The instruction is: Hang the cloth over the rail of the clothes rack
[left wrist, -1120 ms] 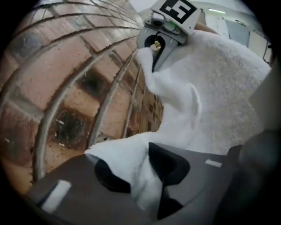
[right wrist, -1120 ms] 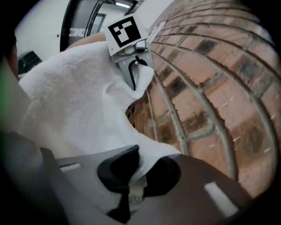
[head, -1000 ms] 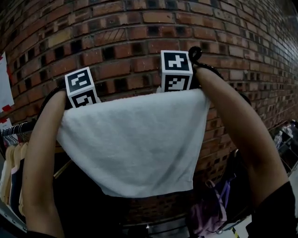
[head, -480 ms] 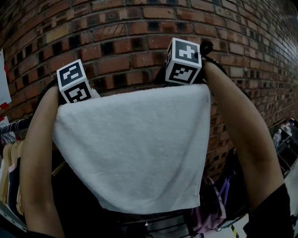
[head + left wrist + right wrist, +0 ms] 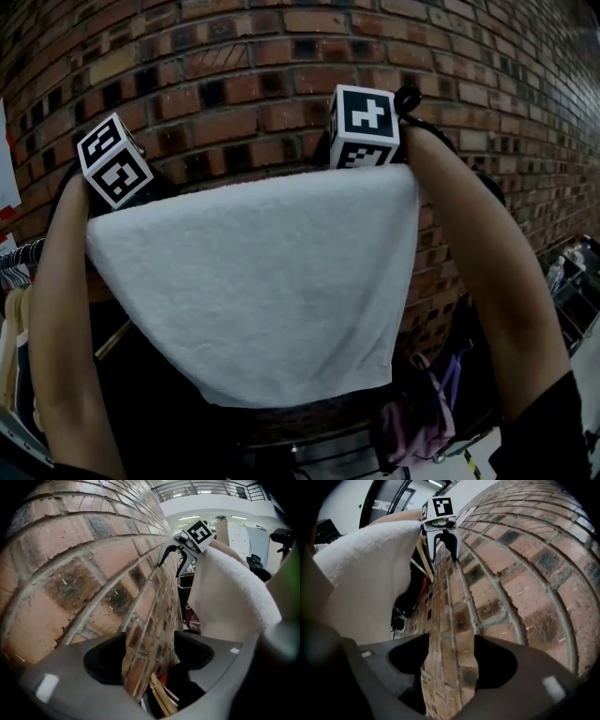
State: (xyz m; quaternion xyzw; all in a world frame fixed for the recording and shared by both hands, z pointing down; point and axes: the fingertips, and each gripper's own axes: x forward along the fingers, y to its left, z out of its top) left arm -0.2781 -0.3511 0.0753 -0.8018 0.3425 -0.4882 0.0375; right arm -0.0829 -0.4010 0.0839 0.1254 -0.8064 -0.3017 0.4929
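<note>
Two bare forearms held up the white terry cloth (image 5: 253, 281). It hung flat and smooth, its left side slanting inward toward the hem, and its top edge lay over the left gripper (image 5: 149, 654) and the right gripper (image 5: 451, 656). Both pairs of fingers stood spread, with only the brick wall (image 5: 234, 56) showing between them. Since half a second before, the left gripper had swung outward, stretching the cloth wider.
</note>
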